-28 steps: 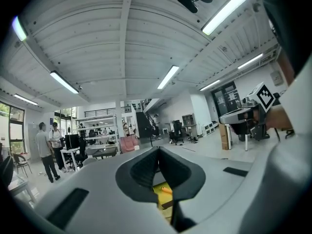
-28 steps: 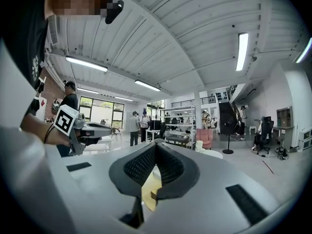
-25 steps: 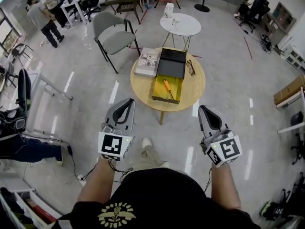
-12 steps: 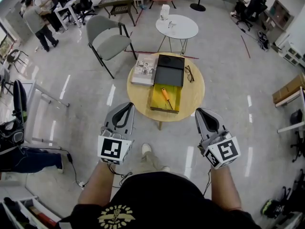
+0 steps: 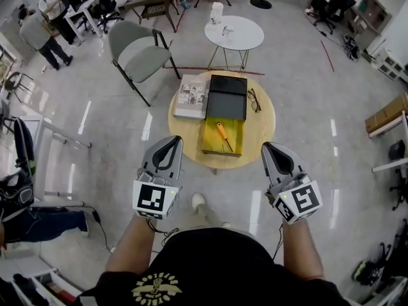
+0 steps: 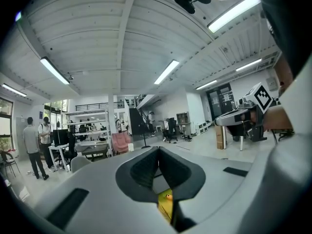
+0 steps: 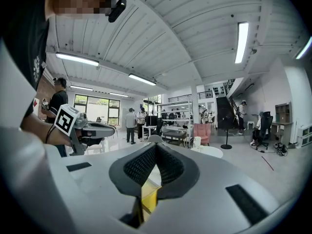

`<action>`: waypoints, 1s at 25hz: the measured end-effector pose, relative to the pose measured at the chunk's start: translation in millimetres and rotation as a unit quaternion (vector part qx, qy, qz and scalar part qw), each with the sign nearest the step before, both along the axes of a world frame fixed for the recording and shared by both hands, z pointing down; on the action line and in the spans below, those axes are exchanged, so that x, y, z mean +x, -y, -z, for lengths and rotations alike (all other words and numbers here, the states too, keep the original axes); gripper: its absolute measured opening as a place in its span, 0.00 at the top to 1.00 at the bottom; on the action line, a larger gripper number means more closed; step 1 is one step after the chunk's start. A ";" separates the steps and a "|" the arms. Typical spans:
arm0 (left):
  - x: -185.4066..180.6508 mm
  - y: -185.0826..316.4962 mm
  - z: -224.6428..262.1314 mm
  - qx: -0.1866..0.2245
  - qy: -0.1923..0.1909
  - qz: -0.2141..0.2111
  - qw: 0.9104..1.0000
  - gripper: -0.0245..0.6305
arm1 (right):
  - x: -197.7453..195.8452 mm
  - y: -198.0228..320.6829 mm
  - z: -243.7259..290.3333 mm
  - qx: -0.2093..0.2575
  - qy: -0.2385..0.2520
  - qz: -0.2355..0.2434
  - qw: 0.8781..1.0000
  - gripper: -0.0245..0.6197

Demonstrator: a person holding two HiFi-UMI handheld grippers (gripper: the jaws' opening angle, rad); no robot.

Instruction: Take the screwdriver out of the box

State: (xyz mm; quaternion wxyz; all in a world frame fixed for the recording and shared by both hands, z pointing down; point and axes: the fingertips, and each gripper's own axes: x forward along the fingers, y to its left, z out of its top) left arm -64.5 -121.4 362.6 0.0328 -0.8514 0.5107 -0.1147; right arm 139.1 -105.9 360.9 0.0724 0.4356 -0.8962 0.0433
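Head view: I look down on a round wooden table (image 5: 261, 129), which sits at 12 o'clock from both of my grippers.
Box: the open box (image 5: 210, 139) lies on the table's 6 o'clock half, yellow inside, with its black lid (image 5: 227, 97) flat at its 12 o'clock.
Screwdriver: the screwdriver (image 5: 222, 132) lies inside the box, with its orange handle toward 11 o'clock and its shaft toward 5 o'clock.
Left gripper: the left gripper (image 5: 171, 140) is off the table's edge at 7 o'clock. In the left gripper view I see its jaws together with nothing between them.
Right gripper: the right gripper (image 5: 270, 147) is off the table's edge at 5 o'clock. Its jaws are together and empty too.
Other items: a book (image 5: 192, 96) lies at the table's 10 o'clock and glasses (image 5: 255, 99) at its 2 o'clock.
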 end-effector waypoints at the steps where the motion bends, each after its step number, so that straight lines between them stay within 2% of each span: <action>1: 1.7 4.2 0.2 0.000 -0.001 -0.005 1.000 0.94 | -0.3 3.3 -0.5 -0.001 0.001 -0.003 1.000 0.94; 8: -1.2 31.1 2.8 0.004 -0.002 -0.027 1.000 0.94 | -7.4 25.2 4.1 0.004 -0.002 -0.020 1.000 0.94; 17: -26.8 68.9 10.4 0.011 -0.011 -0.046 0.999 0.94 | -35.0 59.0 18.0 0.018 -0.006 -0.036 0.999 0.94; 25: -48.9 97.7 0.7 0.013 -0.014 -0.072 0.997 0.94 | -63.2 85.1 11.9 0.010 -0.016 -0.047 0.999 0.94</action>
